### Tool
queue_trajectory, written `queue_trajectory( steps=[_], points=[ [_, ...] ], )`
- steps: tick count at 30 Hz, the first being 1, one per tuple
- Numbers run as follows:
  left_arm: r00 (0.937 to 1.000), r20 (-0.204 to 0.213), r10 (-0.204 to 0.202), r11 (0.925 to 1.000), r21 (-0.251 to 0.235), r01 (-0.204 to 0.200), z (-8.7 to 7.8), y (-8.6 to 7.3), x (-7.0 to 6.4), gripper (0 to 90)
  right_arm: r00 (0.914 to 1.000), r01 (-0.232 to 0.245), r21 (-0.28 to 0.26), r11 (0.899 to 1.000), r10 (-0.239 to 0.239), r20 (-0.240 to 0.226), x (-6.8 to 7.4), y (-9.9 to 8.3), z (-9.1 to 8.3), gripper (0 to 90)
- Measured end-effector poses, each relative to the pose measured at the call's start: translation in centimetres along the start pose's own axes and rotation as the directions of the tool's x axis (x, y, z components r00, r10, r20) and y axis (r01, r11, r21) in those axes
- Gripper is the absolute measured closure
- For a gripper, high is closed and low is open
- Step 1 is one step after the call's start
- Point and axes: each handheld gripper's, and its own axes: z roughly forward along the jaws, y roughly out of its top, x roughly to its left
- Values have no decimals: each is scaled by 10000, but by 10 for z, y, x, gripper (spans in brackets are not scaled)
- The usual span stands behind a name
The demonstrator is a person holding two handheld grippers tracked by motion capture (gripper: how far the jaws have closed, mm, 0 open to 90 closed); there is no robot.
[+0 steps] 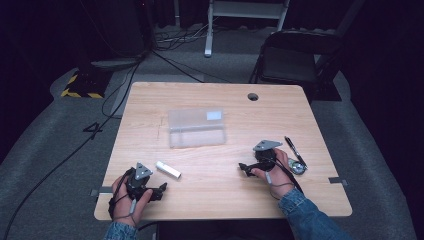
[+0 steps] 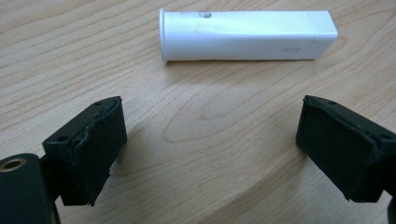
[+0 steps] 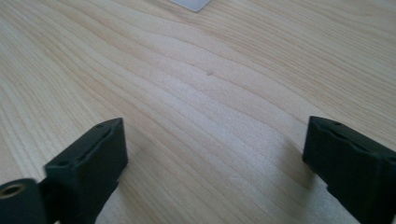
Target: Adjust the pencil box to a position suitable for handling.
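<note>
Item one, my left gripper [image 1: 161,190]: I have it at the near left corner of the wooden table [image 1: 210,200], jaws spread wide with nothing between them, pointing right and slightly far. Item two, the white glue stick [image 1: 168,169]: it lies flat on the wood just beyond those jaws, apart from them; in the left gripper view the glue stick [image 2: 247,35] sits crosswise ahead of the gap, flared end to that view's left, square cap to its right (small grey lettering near the cap, too small for me to read). Item three, my right gripper [image 1: 242,167]: near right part of the table, pointing left, jaws equally wide over bare wood, holding nothing. Item four, a clear plastic case [image 1: 196,128]: lid closed, lying flat at the middle of the table, far of both grippers and well apart from the glue stick. Item five, a black pen [image 1: 291,145] and a small round silvery object [image 1: 297,167], just right of my right hand.
</note>
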Motion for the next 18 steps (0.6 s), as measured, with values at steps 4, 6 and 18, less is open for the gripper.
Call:
queue_trajectory(
  steps=[4,6,18],
  points=[
    [10000,0,8,10000,7,-8,0,0,0,90,10000,45,-27,10000,-45,-41,0,2,-2,211],
    [10000,0,8,10000,7,-8,0,0,0,90,9999,-4,33,10000,4,-123,0,4,-2,242],
    [10000,28,-22,10000,-22,22,1,1,0,81,9981,47,-292,9996,-65,-607,2,36,-7,292]
  ],
)
